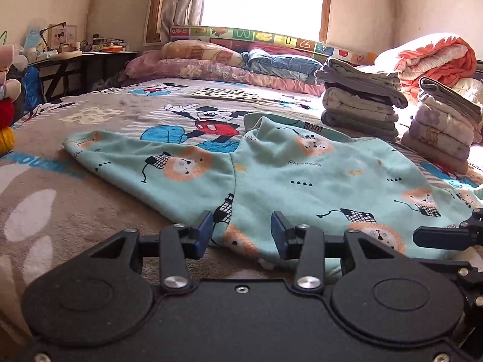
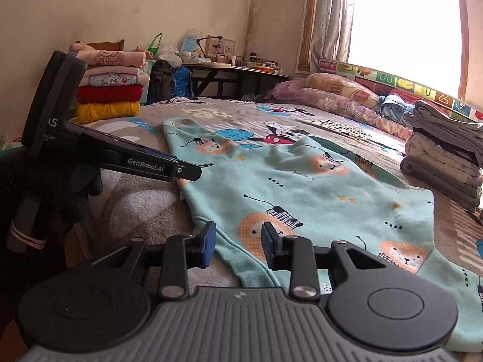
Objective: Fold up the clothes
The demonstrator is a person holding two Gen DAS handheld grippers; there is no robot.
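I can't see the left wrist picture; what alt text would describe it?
An open black two-finger left gripper hovers at the near hem of a mint-green lion-print child's top spread flat on a cartoon-mouse bedspread. Two stacks of folded clothes sit beyond it, near a bright window.

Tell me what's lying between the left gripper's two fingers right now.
The near edge of the mint lion-print garment lies in the open gap of the left gripper, ungripped; the left wrist view shows it.

Both wrist cameras sit low behind their claws, facing across the bed [image 1: 90, 199] toward the window [image 2: 404, 21]; apparently side by side, sharing the mint garment [image 1: 302, 178] just ahead.
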